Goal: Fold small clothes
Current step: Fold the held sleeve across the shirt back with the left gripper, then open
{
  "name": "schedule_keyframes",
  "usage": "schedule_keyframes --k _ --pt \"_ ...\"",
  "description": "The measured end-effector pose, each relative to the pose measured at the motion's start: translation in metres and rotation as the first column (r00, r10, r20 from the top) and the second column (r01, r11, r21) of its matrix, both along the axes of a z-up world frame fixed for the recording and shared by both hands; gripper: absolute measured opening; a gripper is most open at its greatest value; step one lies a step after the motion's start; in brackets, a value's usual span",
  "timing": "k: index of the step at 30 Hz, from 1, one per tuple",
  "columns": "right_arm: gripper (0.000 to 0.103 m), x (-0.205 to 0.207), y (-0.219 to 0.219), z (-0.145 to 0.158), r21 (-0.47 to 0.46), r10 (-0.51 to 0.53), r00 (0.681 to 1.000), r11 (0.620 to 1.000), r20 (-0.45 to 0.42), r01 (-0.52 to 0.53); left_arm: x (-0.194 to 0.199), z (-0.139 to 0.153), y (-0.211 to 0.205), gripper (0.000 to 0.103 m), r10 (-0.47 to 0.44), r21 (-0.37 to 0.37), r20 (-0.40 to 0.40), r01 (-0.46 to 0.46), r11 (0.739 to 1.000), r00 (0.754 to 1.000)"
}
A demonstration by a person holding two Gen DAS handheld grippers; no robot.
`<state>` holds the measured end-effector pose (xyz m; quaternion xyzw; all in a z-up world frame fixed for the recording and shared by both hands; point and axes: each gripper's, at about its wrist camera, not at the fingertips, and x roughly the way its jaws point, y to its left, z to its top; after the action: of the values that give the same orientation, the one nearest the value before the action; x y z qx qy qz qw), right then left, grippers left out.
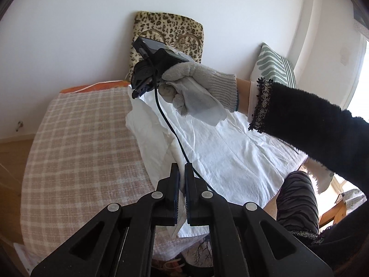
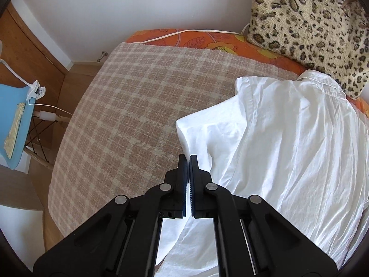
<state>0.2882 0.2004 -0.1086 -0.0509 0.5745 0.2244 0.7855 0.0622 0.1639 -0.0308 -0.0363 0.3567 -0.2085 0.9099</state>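
**White shirt pinched at two points on the plaid bed**

White shirt (image 2: 288, 143) lies spread over the right part of a beige-and-cream plaid blanket (image 2: 129, 106), its collar end toward a leopard-print cushion (image 2: 306, 23) that leans on the wall. One side of the shirt is folded inward — a sleeve section doubles over the body near the garment's left edge.

The left gripper (image 1: 181, 173) has its jaws pressed nearly together on a thin fold of the shirt's edge, with white cloth showing between the pads and hanging below them. The right gripper (image 2: 189, 161) is likewise closed, white fabric visible in the narrow gap between its fingers and beneath them.

In the left wrist view, a gloved right hand (image 1: 198, 87) grips the other tool above the shirt, and a black cable (image 1: 170, 127) trails down from it across the cloth. A green-striped pillow (image 1: 274, 65) stands by the wall — an orange floral sheet (image 2: 207, 39) shows beyond the blanket. A blue chair (image 2: 16, 115) sits off the bed's left side.
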Motion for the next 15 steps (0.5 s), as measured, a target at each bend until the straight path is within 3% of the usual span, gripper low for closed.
schedule_keyframes --k 9,15 --pt "0.003 0.004 -0.072 -0.016 0.127 -0.037 0.999 0.991 -0.038 0.042 0.009 -0.046 -0.084 0.003 -0.176 0.117 -0.101 0.187 0.975 0.979" --pt "0.003 0.007 -0.104 -0.039 0.096 -0.033 0.997 0.995 -0.075 0.040 0.014 -0.078 -0.111 0.006 -0.222 0.201 -0.197 0.261 0.944 0.955"
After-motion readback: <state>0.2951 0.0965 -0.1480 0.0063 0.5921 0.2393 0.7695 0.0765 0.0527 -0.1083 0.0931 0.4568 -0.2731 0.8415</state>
